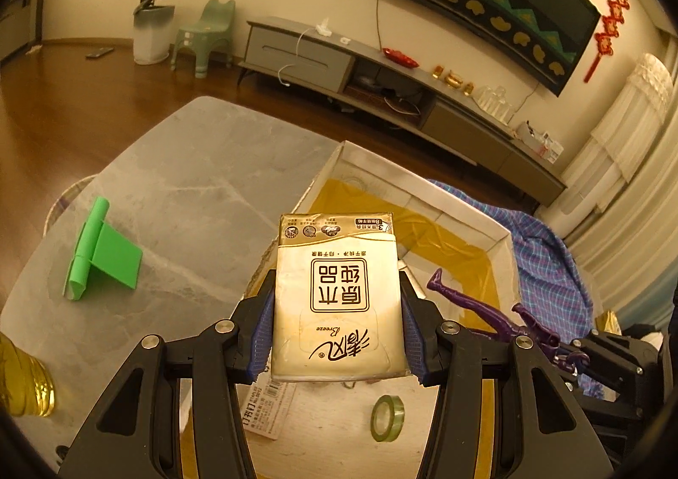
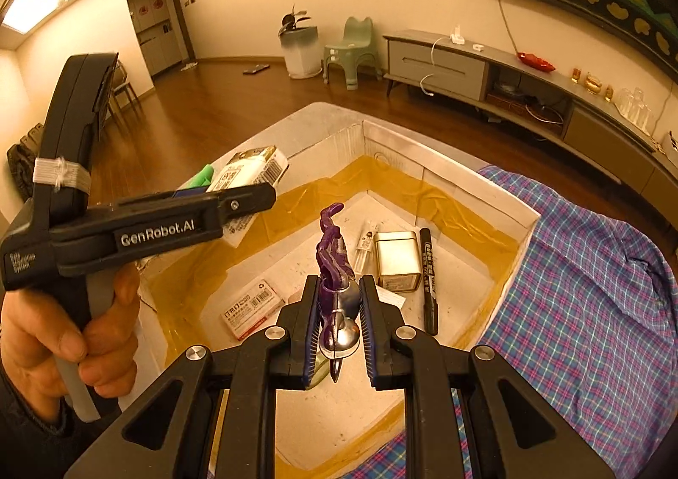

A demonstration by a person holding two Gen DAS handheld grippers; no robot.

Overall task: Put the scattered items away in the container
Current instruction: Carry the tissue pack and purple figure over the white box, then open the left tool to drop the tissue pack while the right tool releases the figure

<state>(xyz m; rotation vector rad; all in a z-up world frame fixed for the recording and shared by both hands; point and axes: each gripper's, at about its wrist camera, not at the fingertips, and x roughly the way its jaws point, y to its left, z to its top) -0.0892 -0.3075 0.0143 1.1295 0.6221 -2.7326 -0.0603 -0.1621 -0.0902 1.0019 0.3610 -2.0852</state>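
Observation:
My left gripper [image 1: 337, 335] is shut on a cream tissue pack [image 1: 337, 296] and holds it above the near left edge of the white cardboard box [image 1: 428, 178]. The pack also shows in the right wrist view [image 2: 250, 169], held in the left gripper [image 2: 254, 195]. My right gripper [image 2: 339, 322] is shut on a purple and silver figurine [image 2: 334, 267], held over the box's inside [image 2: 449, 178]. The figurine shows in the left wrist view [image 1: 487, 313] at the right.
In the box lie a staples box [image 2: 252, 307], a black marker [image 2: 429, 279], a small tin [image 2: 396, 260], a clear tube [image 2: 365, 246] and a green tape roll [image 1: 387, 417]. A green plastic stand [image 1: 101, 254] sits on the grey table [image 1: 190, 182]. A plaid cloth [image 2: 593, 288] lies right of the box. A yellow bottle [image 1: 21, 377] stands at the left.

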